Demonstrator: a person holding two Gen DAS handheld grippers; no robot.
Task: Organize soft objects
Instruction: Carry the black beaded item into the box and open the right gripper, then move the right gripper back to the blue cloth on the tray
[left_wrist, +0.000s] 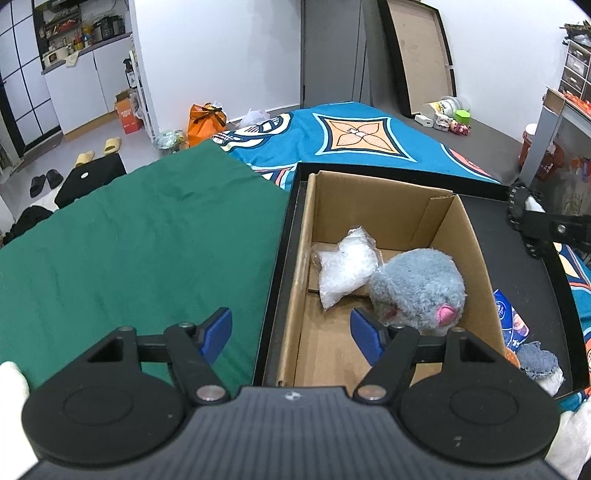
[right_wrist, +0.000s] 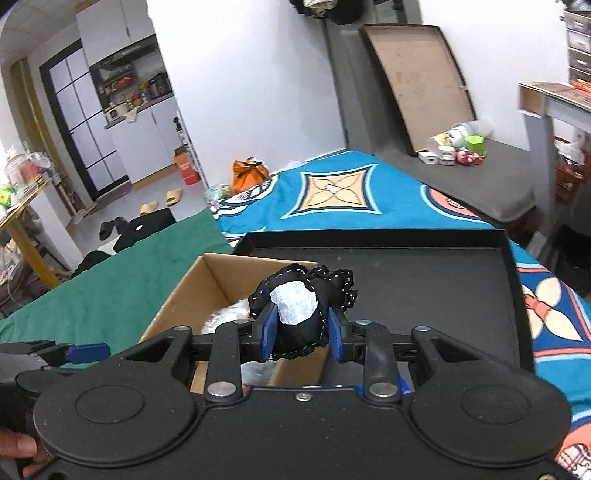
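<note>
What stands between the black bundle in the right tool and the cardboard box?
Nothing visible. The right tool holds the black bundle beside the open cardboard box. Inside, a grey plush and plastic bag leave bare floor.

Plush toy (left_wrist: 419, 291) & plastic bag (left_wrist: 345, 271) in box (left_wrist: 476, 254), on tray (left_wrist: 279, 266).

Green cloth (left_wrist: 140, 236), blue patterned blanket (left_wrist: 354, 144), orange bag (left_wrist: 205, 122), yellow slippers (left_wrist: 110, 144), black slippers (left_wrist: 46, 181)
</note>
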